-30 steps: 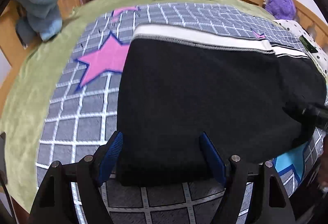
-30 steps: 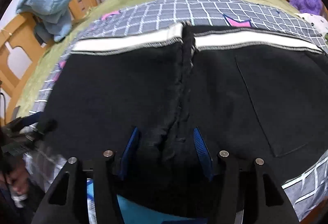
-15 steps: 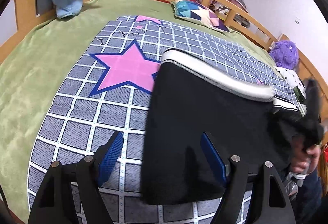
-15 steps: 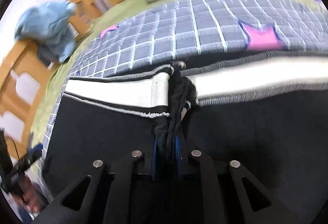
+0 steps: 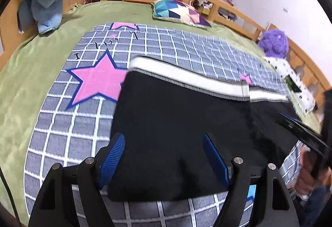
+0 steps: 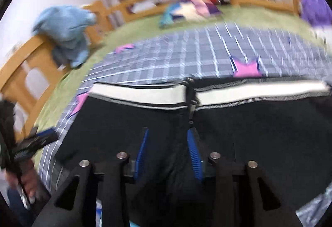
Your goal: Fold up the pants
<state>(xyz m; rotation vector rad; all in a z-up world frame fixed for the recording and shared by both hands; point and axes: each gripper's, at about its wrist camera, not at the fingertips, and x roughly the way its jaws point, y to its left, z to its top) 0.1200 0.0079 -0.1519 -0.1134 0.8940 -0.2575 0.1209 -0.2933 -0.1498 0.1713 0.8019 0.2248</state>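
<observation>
- Step in hand, judging by the layout: setting up a lengthwise fold of the pants (image 5: pixel 186 123), with nothing gripped yet.
- Pants: lying spread flat on the checked blanket (image 5: pixel 62 133) covering the bed (image 5: pixel 25 86), white waistband (image 5: pixel 186 75) facing away, both halves side by side, not yet folded over each other.
- Left tongs (image 5: pixel 164 156): standing wide open, hovering over the near left corner of the pants, left pad hanging just past the cloth's side edge above the blanket, right pad above black cloth; pressing on nothing.
- Right tongs (image 6: pixel 168 148): having just been opening, now standing partly apart, hanging above the middle of the pants, with the centre seam (image 6: pixel 191 106) running down toward the right-hand pad; black cloth showing in the gap below, but apparently not being pinched. View blurred, so contact with the seam ridge hard to rule out.
- Next move, probably: lowering both tongs onto one half of the pants, closing on its edge at the near end and near the waistband, then lifting and carrying that half across onto the other.
- Calling for: pinching the full cloth without catching the blanket, and keeping both grips level so the waistband halves line up.
</observation>
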